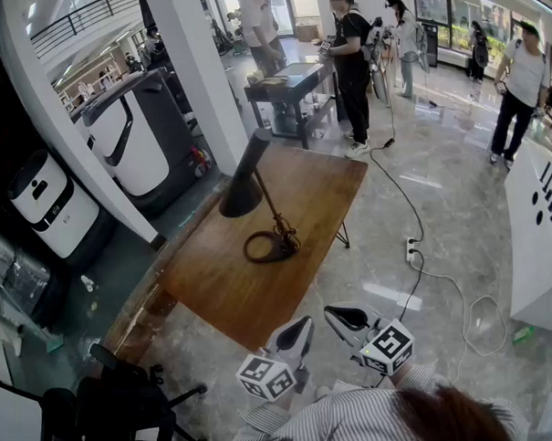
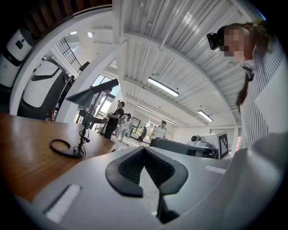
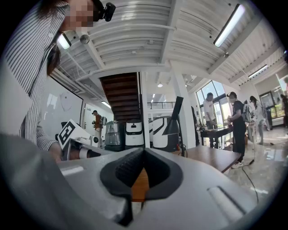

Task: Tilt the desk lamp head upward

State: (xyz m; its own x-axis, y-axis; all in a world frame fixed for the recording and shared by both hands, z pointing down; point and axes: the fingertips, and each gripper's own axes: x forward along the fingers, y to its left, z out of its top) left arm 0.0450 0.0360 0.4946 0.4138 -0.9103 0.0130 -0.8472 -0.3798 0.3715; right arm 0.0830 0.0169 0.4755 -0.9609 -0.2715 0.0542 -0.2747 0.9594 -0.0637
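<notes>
- Head view, looking steeply down: a wooden table (image 1: 252, 294) stands on a glossy stone floor; the black desk lamp (image 1: 245, 184) stands near the middle of it
- The lamp's cone-shaped head (image 1: 238, 198) slants downward with its wide mouth toward the tabletop; a thin stem runs down to an open ring base (image 1: 247, 249) lying flat on the wood; a bundle of cord (image 1: 287, 235) sits at the ring's edge
- The left gripper (image 1: 303, 325) and the right gripper (image 1: 339, 315) are side by side off the table's near corner, close to the person's striped sleeves (image 1: 357, 412); both are well apart from the lamp
- Left gripper view: the left gripper's (image 2: 145, 152) fingers are pressed together with nothing between them; the lamp (image 2: 92, 95) shows beyond, to the left
- Right gripper view: the right gripper's (image 3: 144, 152) fingers are likewise closed and empty; the lamp (image 3: 174, 119) rises past them on the table
- Around the room: white service robots (image 1: 52, 211) at left; a black office chair (image 1: 111, 419); a power strip (image 1: 411, 249) on the floor; people (image 1: 351, 65) around a dark table (image 1: 288, 79) at the back
</notes>
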